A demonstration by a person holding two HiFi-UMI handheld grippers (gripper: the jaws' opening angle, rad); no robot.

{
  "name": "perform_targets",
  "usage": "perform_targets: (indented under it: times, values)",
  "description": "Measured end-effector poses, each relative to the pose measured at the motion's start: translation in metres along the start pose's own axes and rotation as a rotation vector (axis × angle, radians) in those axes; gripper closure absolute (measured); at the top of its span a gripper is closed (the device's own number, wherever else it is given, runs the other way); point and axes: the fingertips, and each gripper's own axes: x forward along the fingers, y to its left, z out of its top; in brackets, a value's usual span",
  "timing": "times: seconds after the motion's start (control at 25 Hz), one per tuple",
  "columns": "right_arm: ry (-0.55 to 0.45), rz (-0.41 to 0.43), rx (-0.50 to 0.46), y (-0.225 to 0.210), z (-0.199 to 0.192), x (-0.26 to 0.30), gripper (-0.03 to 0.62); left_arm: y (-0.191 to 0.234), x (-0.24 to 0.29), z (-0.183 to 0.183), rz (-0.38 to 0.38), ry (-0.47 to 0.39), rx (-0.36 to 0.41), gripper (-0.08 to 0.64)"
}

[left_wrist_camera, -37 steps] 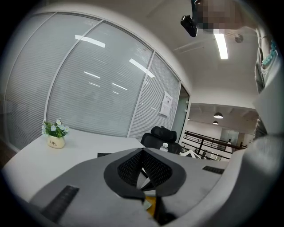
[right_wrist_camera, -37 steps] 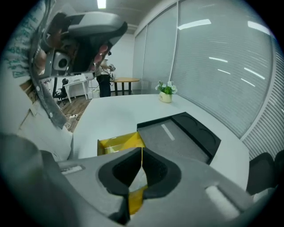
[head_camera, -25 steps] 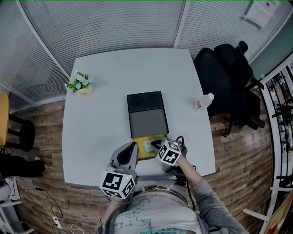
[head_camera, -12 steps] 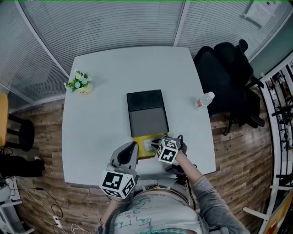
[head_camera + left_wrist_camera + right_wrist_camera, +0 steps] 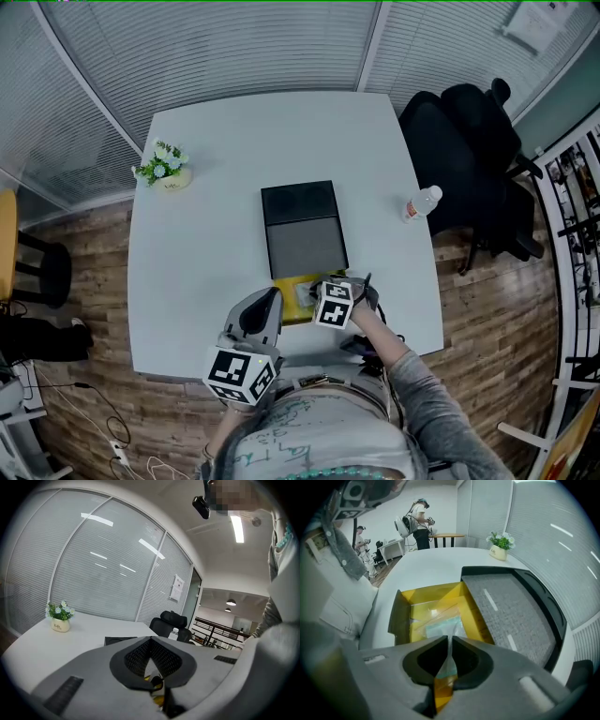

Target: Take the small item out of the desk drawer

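A yellow drawer (image 5: 289, 314) stands pulled out from the dark box (image 5: 302, 234) toward me. In the right gripper view a small clear packet (image 5: 440, 624) with a pale green insert lies in the drawer (image 5: 401, 616). My right gripper (image 5: 450, 640) points steeply down just above it. Its jaws have just been closing and stand a narrow slit apart, with the packet's plastic showing in the slit; I cannot tell if the pads press on it. My left gripper (image 5: 274, 296) rests shut at the drawer's left side, with nothing seen between its tips (image 5: 151, 639).
A potted plant (image 5: 161, 169) stands at the desk's far left and a water bottle (image 5: 419, 206) near the right edge. A black chair (image 5: 469, 159) sits beyond the right side. People stand far off in the room (image 5: 419, 522).
My right gripper has sunk and shifted a little left over the open drawer. The left gripper and the drawer have stayed where they were.
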Motion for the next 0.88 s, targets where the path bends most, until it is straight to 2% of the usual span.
perform_targets:
  times: [0.48,0.88]
  values:
    - [0.051,0.024,-0.03,0.003,-0.002,0.005,0.583,-0.012,0.002,-0.004,-0.021,0.015,0.001,0.563]
    - [0.04,-0.002,-0.06,0.003,-0.003,0.006,0.589,-0.017,0.003,-0.007,-0.019,0.029,0.02,0.563]
